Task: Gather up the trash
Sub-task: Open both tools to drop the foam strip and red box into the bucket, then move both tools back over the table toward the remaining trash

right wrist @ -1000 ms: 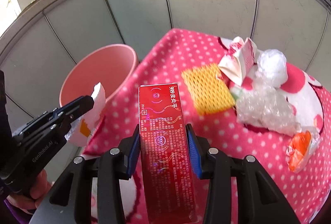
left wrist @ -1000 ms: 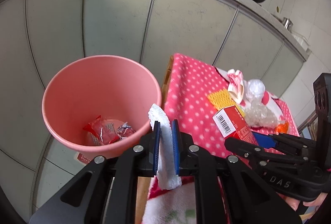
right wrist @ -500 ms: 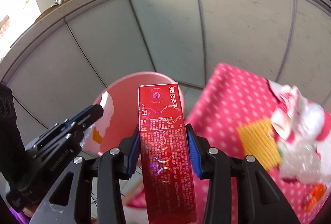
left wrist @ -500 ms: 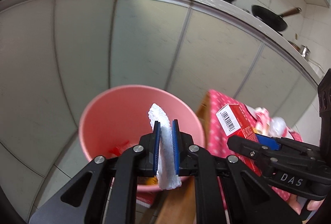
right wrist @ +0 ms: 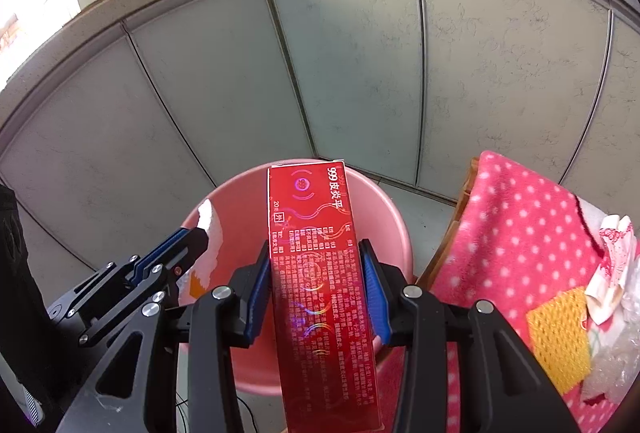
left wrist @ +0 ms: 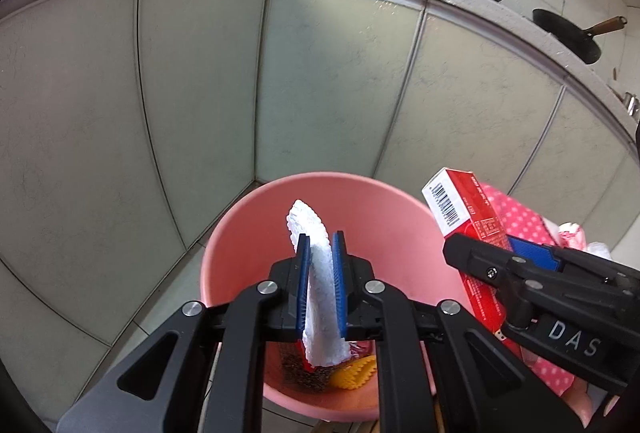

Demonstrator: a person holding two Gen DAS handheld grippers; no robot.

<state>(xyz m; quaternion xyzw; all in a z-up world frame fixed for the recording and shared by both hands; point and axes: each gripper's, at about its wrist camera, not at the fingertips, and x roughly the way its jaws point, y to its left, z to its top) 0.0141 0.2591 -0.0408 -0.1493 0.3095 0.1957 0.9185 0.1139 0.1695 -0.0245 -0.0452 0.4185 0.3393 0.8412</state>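
Both grippers hang over the pink bin (left wrist: 400, 233), ready to drop. The left gripper (left wrist: 320, 253) has its jaws pinching a white foam scrap (left wrist: 316, 289); the right gripper (right wrist: 316, 273) clamps a red carton (right wrist: 320, 273) lengthwise, above the bin's mouth.

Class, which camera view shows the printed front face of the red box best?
The right wrist view: the red box fills the centre, front face toward the camera. The left wrist view shows only its barcode end and one side, partly hidden by the right tool.
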